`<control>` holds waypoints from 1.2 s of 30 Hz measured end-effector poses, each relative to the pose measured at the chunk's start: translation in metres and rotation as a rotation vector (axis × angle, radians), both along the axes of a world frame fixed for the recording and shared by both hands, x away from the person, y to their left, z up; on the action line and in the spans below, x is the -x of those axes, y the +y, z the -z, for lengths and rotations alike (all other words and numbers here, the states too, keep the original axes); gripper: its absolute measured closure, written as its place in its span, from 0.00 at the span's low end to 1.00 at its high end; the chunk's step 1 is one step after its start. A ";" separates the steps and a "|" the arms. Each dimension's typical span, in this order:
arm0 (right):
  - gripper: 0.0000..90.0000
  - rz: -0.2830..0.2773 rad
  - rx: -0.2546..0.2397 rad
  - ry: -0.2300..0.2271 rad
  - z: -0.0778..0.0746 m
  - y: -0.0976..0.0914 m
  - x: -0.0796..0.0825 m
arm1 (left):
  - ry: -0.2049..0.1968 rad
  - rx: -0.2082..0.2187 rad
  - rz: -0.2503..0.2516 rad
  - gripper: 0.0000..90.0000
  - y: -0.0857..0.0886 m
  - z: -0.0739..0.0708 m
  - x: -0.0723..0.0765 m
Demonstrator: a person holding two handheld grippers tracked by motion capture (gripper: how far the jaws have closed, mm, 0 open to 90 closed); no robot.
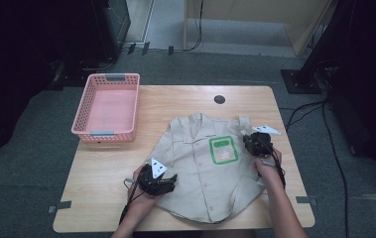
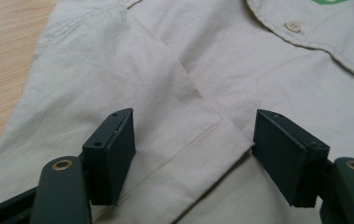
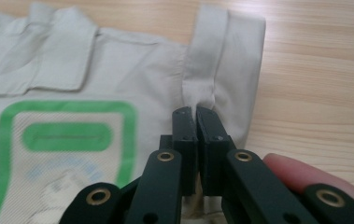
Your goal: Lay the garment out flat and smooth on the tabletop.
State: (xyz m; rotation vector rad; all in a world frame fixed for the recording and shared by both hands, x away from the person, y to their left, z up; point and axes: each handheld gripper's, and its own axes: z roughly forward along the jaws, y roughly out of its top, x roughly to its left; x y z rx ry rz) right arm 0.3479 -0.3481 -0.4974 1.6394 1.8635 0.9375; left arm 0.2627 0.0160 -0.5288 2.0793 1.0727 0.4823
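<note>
A beige short-sleeved shirt [image 1: 195, 168] lies front up on the wooden table [image 1: 175, 101], with a green-outlined chest patch [image 1: 223, 150]. My right gripper [image 1: 253, 142] is at the shirt's right sleeve. In the right gripper view its jaws [image 3: 195, 112] are shut, pinching a fold of the sleeve [image 3: 226, 56] beside the patch [image 3: 67, 135]. My left gripper [image 1: 169, 182] rests low over the shirt's left side. Its jaws [image 2: 194, 122] stand open, one on each side of the folded sleeve hem [image 2: 198, 144], with the pads off the cloth.
A pink plastic basket [image 1: 84, 111] stands at the table's back left. A small dark round hole [image 1: 219, 99] is near the back edge. Bare wood runs along the table's right edge [image 1: 287, 163] and front left.
</note>
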 end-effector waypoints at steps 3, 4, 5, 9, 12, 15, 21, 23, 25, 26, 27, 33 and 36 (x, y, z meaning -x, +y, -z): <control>0.98 0.057 -0.031 0.004 -0.001 -0.015 -0.005 | 0.000 -0.002 0.000 0.34 0.000 0.000 0.000; 0.98 0.074 -0.040 0.004 -0.001 -0.020 -0.007 | 0.001 0.000 -0.001 0.34 0.000 0.000 0.000; 0.98 0.091 -0.053 0.009 0.000 -0.025 -0.008 | 0.000 0.000 -0.002 0.34 0.000 0.000 0.000; 0.97 0.133 -0.065 0.025 0.005 -0.041 -0.014 | 0.000 0.000 -0.002 0.34 0.000 0.000 0.000; 0.97 0.156 -0.063 0.044 0.010 -0.050 -0.016 | -0.001 -0.001 -0.003 0.34 0.000 0.000 0.000; 0.95 0.180 -0.058 0.062 0.014 -0.059 -0.018 | -0.001 -0.002 -0.005 0.34 0.000 0.000 0.000; 0.90 0.300 -0.036 0.059 0.015 -0.073 -0.018 | -0.001 -0.002 -0.005 0.34 0.000 0.000 0.000; 0.86 0.309 -0.027 0.024 0.007 -0.071 -0.015 | -0.001 -0.002 -0.005 0.34 0.000 0.000 0.000; 0.79 0.258 -0.022 -0.015 -0.003 -0.062 -0.011 | -0.001 -0.004 -0.005 0.34 0.000 0.000 -0.001; 0.75 0.225 -0.007 -0.028 -0.008 -0.054 -0.010 | 0.000 -0.005 -0.006 0.34 0.000 0.000 -0.001; 0.70 0.189 0.006 -0.037 -0.012 -0.046 -0.009 | 0.000 -0.003 -0.006 0.34 0.000 0.000 -0.001; 0.47 0.043 -0.030 -0.061 -0.018 0.007 -0.002 | 0.000 -0.005 -0.006 0.34 0.000 0.000 -0.001; 0.38 0.014 -0.008 -0.050 -0.007 0.027 -0.002 | 0.000 -0.005 -0.006 0.34 0.000 0.000 -0.001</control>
